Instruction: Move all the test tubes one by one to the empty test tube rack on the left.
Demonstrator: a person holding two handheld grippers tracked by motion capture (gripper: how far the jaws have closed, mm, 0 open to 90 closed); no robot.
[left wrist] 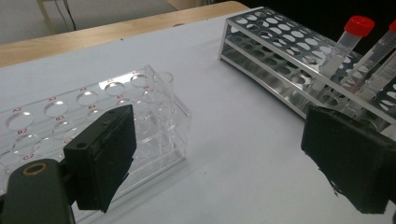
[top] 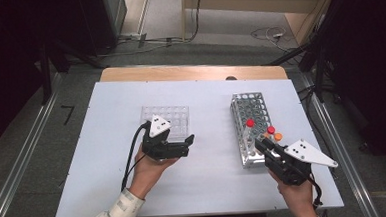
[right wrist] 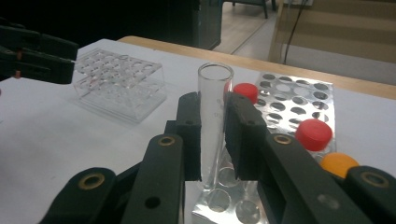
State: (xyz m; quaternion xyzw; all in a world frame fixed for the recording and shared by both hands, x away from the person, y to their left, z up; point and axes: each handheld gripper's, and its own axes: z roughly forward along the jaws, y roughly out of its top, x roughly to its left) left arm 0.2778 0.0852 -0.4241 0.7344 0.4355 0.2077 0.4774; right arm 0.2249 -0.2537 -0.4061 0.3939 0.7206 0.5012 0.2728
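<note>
The right gripper [right wrist: 212, 135] is clamped on an open glass tube [right wrist: 214, 116] in the middle of the frame, its bottom still low in the metal rack [right wrist: 299, 93]. If it tilts, the tube could catch and crack. The left gripper [left wrist: 224, 154] has its jaws wide apart

My high cam looked forward and down over the whole table [top: 110, 193]; both gripper cams sat low and close, sharing the metal rack [left wrist: 261, 51] and clear rack [right wrist: 121, 84].
</note>
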